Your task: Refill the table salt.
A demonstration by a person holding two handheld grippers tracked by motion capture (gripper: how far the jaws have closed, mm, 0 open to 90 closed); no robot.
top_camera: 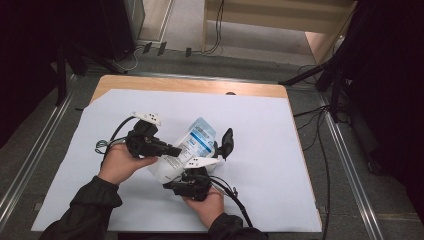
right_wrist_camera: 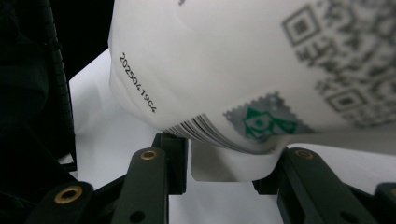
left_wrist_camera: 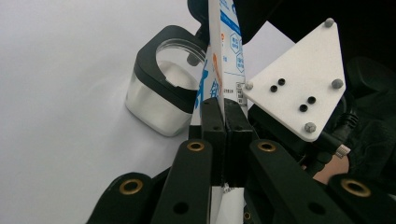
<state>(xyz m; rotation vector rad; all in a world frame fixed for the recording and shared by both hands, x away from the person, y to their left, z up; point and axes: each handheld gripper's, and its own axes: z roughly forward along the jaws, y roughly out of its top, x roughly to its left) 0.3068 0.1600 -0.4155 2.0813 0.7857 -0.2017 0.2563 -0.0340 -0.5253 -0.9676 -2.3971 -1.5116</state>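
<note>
A white pouch (top_camera: 196,136) with a blue label hangs tilted above the white sheet, held from both sides. My left gripper (top_camera: 175,150) comes in from the left and is shut on the pouch's thin flat edge (left_wrist_camera: 225,70), its pads (left_wrist_camera: 214,122) pressed together on the film. My right gripper (top_camera: 199,169) points up from below. Its jaws clamp the pouch's folded bottom (right_wrist_camera: 229,163), under the printed codes and date. A clear square container (left_wrist_camera: 161,93) with a black collar stands just beyond the pouch, at the pouch's right in the high view (top_camera: 227,142).
The white sheet (top_camera: 260,165) covers most of the wooden table (top_camera: 190,84). Each gripper trails a cable (top_camera: 235,197) toward the front edge. Black stands and floor cables flank the table on both sides.
</note>
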